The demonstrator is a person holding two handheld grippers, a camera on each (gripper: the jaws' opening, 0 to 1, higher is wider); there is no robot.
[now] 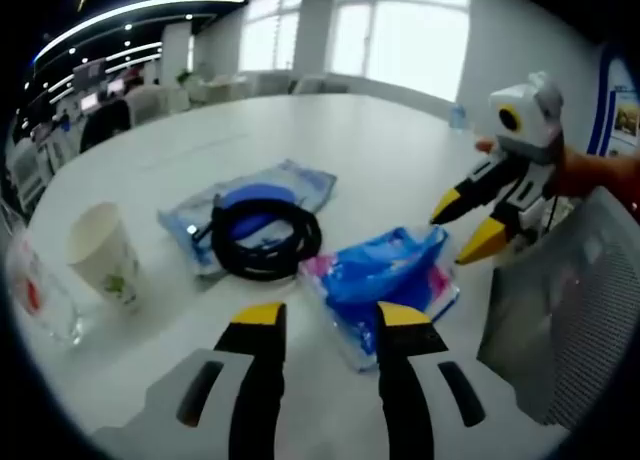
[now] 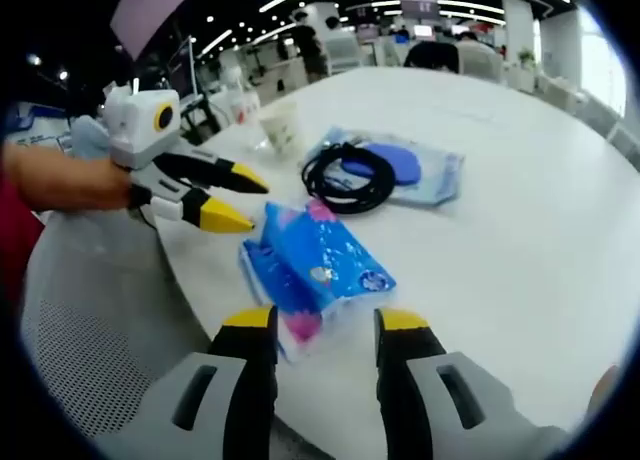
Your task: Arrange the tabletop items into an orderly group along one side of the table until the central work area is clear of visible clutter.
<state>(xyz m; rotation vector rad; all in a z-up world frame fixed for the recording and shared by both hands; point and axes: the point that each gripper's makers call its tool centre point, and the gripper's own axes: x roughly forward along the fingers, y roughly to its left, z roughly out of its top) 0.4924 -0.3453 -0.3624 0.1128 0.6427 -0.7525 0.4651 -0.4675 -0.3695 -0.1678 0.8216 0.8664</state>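
Left gripper view first: left gripper (image 1: 331, 318) low over the white table (image 1: 400, 160), jaws spread apart, holding nothing. Just ahead of the right-hand jaw, a blue tissue pack (image 1: 385, 277), long axis slanting away toward the other gripper, near corner tucked behind the jaw tip. Farther ahead, a coiled black cable (image 1: 265, 240) lying on a pale blue pouch (image 1: 290, 185), covering part of it. Off to the left, a paper cup (image 1: 103, 255) upright, and a clear cup (image 1: 40, 295) cut by the edge, blurry. Right gripper (image 1: 470, 225) coming in from the right, jaws parted.

Right gripper view now: right gripper (image 2: 327, 322) gaping wide, empty, tissue pack (image 2: 315, 265) reaching down between its jaw tips, long axis running away and leftward. Cable (image 2: 350, 180) and pouch (image 2: 430, 175) beyond. Left gripper (image 2: 240, 200) entering from the left, jaws open, a hand (image 2: 60, 180) behind it. Mesh chair back (image 2: 100, 320) below the table edge.
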